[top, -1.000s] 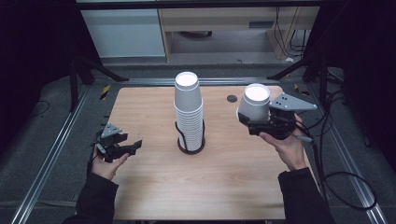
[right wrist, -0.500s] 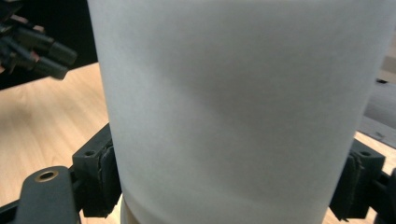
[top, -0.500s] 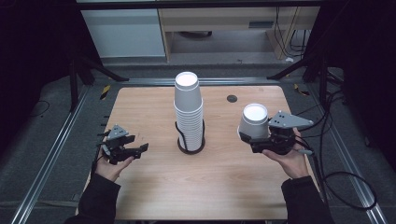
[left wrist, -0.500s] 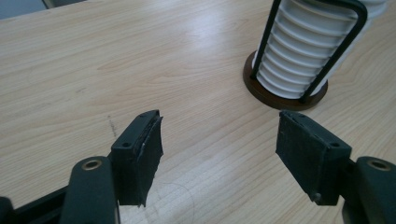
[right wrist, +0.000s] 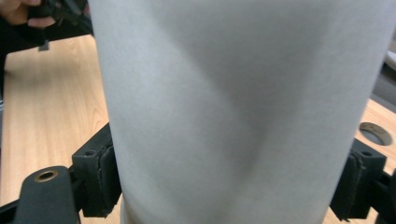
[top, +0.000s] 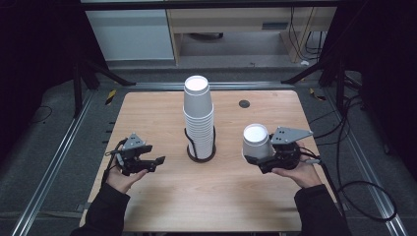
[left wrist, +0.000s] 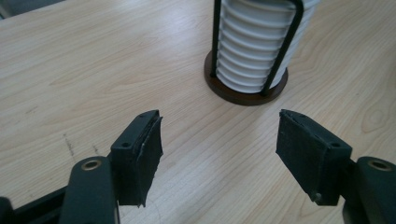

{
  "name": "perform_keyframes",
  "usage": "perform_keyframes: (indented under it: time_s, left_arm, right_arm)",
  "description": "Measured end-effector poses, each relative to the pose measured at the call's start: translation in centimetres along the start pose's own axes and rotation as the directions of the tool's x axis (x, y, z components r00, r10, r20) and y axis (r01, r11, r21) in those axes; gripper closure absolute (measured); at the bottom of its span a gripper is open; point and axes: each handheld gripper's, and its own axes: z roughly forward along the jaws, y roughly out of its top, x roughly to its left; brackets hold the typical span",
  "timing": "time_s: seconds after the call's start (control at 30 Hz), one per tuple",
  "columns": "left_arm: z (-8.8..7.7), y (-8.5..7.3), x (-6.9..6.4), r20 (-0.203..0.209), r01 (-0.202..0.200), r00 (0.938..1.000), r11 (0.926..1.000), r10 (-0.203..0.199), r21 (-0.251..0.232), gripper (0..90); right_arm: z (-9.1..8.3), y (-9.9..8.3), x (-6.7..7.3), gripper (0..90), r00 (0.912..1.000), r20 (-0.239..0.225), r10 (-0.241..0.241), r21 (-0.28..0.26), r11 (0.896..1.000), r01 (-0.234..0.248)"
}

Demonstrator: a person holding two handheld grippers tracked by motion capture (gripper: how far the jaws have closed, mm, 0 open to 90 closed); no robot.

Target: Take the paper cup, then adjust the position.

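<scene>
I see my right gripper [top: 255,158] clamped on a single white paper cup [top: 256,141]; in the right gripper view the 2 black fingers [right wrist: 95,179] press against opposite sides of the cup wall [right wrist: 233,112], which stands between them and blocks most of what lies ahead. From the high view the cup sits upside down in the grip, its closed base facing up, over the right part of the desk [top: 162,113]. I cannot tell whether its rim touches the desk surface.

My left gripper [top: 147,162] is empty. Its fingers [left wrist: 140,154] stand spread apart with only bare wood between them. Ahead of these fingers, and a little toward the right-hand one, stands the stack of white cups [left wrist: 254,44] in its dark round holder [left wrist: 245,95], which has thin black upright rods [left wrist: 285,51] along the stack's sides. The stack is near but clear of the left fingers.

In the high view the stack [top: 198,115] rises upright between the 2 grippers, closer to the far edge than either hand. A small dark round grommet [top: 244,103] lies in the desk beyond the right fingers, well apart from the held cup.
</scene>
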Motion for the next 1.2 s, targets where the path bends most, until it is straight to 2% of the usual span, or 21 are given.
perform_keyframes:
  time_s: [0.13, 0.27, 0.43, 0.5, 0.53, 0.6, 0.63, 0.73, 0.87, 0.97, 1.0, 1.13, 1.2]
  left_arm:
    - [-0.1, 0.2, -0.3, 0.024, -0.01, 0.9997, 0.9999, 0.01, -0.006, 30.4]
    - [-0.2, 0.5, -0.9, 0.06, -0.041, 0.9974, 0.9992, 0.041, -0.004, 30.2]
    - [-0.2, 1.0, -1.7, 0.092, -0.074, 0.993, 0.9972, 0.074, 0.001, 29.8]
    - [-0.3, 1.3, -2.4, 0.124, -0.1, 0.9873, 0.995, 0.099, 0.0, 29.6]
    - [-0.3, 1.3, -2.4, 0.124, -0.1, 0.9873, 0.995, 0.099, 0.0, 29.4]
    - [-0.3, 1.8, -3.1, 0.165, -0.12, 0.9791, 0.9928, 0.119, -0.006, 29.0]
    - [-0.3, 1.8, -3.1, 0.165, -0.12, 0.9791, 0.9928, 0.119, -0.006, 28.9]
    - [-0.5, 2.1, -4.0, 0.204, -0.149, 0.9676, 0.9888, 0.148, -0.011, 28.5]
    - [-0.6, 2.4, -4.7, 0.244, -0.153, 0.9574, 0.9879, 0.155, -0.029, 28.5]
    - [-0.6, 2.7, -5.0, 0.262, -0.158, 0.9515, 0.9869, 0.161, -0.036, 28.3]
    - [-0.6, 2.7, -5.0, 0.262, -0.158, 0.9515, 0.9869, 0.161, -0.036, 28.0]
    - [-0.5, 3.2, -6.0, 0.288, -0.168, 0.9414, 0.9845, 0.175, -0.049, 27.5]
    - [-0.5, 3.3, -6.1, 0.294, -0.167, 0.9394, 0.9845, 0.176, -0.052, 27.1]
  right_arm:
    - [0.2, -0.1, 0.1, 15.9, 0.9993, -0.037, -0.009, 0.003, 1.0, 0.009]
    - [0.5, -0.3, 0.2, 15.9, 0.9941, -0.106, -0.022, 0.017, 1.0, 0.024]
    - [0.9, -0.4, 0.2, 15.9, 0.9883, -0.148, -0.037, 0.038, 0.998, 0.043]
    - [1.2, -0.5, 0.3, 15.9, 0.9831, -0.178, -0.041, 0.054, 0.997, 0.051]
    - [1.2, -0.5, 0.3, 15.9, 0.9831, -0.178, -0.041, 0.054, 0.997, 0.051]
    - [1.6, -0.5, 0.6, 15.9, 0.9767, -0.208, -0.055, 0.076, 0.994, 0.073]
    - [1.6, -0.5, 0.6, 15.9, 0.9767, -0.208, -0.055, 0.076, 0.994, 0.073]
    - [2.0, -0.3, 1.1, 15.9, 0.9648, -0.253, -0.073, 0.093, 0.991, 0.099]
    - [2.4, -0.2, 1.5, 15.9, 0.9547, -0.286, -0.081, 0.107, 0.987, 0.116]
    - [2.7, -0.1, 1.7, 15.9, 0.9497, -0.301, -0.087, 0.117, 0.985, 0.127]
    - [2.7, -0.1, 1.7, 15.9, 0.9497, -0.301, -0.087, 0.117, 0.985, 0.127]
    - [3.1, 0.0, 2.0, 16.0, 0.9387, -0.332, -0.094, 0.13, 0.981, 0.144]
    - [3.2, 0.0, 2.1, 16.0, 0.9352, -0.342, -0.093, 0.13, 0.981, 0.145]
